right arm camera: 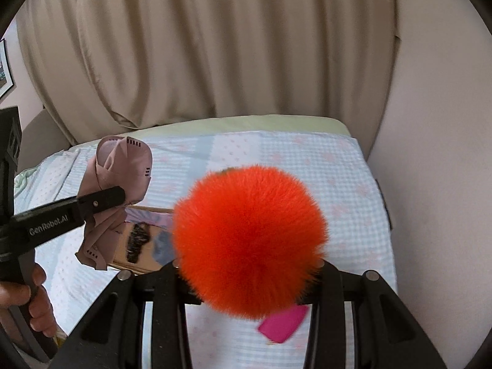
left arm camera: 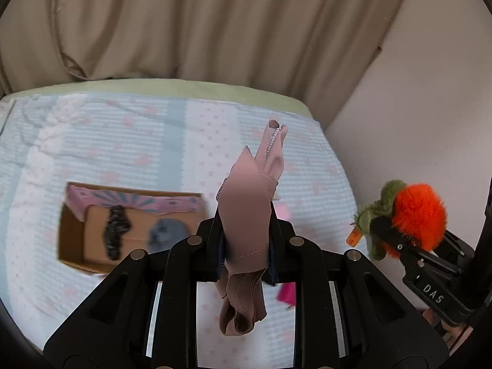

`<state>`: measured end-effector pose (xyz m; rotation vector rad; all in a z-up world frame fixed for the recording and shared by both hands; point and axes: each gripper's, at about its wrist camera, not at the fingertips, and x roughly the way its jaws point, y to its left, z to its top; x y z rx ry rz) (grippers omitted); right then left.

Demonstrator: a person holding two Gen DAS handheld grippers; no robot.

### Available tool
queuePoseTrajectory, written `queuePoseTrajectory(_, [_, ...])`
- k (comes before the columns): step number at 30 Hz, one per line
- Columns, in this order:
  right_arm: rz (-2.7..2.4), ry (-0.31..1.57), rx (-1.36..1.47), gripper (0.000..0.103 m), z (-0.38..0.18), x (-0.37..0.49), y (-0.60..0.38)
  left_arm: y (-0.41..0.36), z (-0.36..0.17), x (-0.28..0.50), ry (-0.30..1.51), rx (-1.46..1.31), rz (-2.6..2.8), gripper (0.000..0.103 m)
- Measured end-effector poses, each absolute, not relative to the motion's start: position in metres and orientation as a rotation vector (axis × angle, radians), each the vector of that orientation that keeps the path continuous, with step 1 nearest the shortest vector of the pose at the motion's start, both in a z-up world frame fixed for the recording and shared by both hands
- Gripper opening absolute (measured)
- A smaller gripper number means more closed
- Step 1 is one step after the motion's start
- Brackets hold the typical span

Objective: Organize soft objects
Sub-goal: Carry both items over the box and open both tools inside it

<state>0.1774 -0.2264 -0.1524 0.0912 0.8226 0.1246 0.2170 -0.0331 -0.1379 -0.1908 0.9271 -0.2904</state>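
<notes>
My left gripper (left arm camera: pixel 246 240) is shut on a dusty-pink cloth (left arm camera: pixel 249 215), held above the bed; the cloth sticks up past the fingers and hangs below them. It also shows in the right wrist view (right arm camera: pixel 120 181). My right gripper (right arm camera: pixel 249 264) is shut on a fluffy orange plush toy (right arm camera: pixel 249 240) with green leaves (left arm camera: pixel 378 212), held in the air at the right. An open cardboard box (left arm camera: pixel 132 224) lies on the bed, left of both grippers, with a black item (left arm camera: pixel 115 233) and a grey item (left arm camera: pixel 167 233) inside.
The bed has a light blue and pink patterned cover (left arm camera: pixel 123 141). A bright pink object (right arm camera: pixel 284 323) lies on the cover below the plush toy. Beige curtains (left arm camera: pixel 200 21) hang behind the bed, and a pale wall (left arm camera: pixel 430 107) bounds it on the right.
</notes>
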Motion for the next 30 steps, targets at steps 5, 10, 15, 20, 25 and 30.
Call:
queuePoseTrajectory(5, [0.134, 0.833, 0.108, 0.035, -0.149, 0.188, -0.166, 0.027, -0.136, 0.217, 0.935, -0.173, -0.267, 0.018])
queuePoseTrajectory(10, [0.136, 0.864, 0.123, 0.035, -0.158, 0.197, -0.106, 0.09, -0.146, 0.227, 0.957, -0.177, -0.246, 0.018])
queuePoseTrajectory(15, [0.138, 0.908, 0.15, 0.035, -0.175, 0.211, -0.054, 0.145, -0.162, 0.244, 0.993, -0.149, -0.237, 0.018])
queuePoseTrajectory(20, [0.136, 0.952, 0.162, 0.035, -0.192, 0.225, -0.017, 0.184, -0.19, 0.261, 1.051, -0.144, -0.222, 0.018])
queuePoseTrajectory(25, [0.135, 1.014, 0.185, 0.035, -0.215, 0.241, 0.006, 0.205, -0.225, 0.274, 1.113, -0.135, -0.215, 0.018])
queuePoseTrajectory(30, [0.152, 1.077, 0.163, 0.035, -0.236, 0.258, 0.024, 0.217, -0.259, 0.289, 1.173, -0.149, -0.193, 0.018])
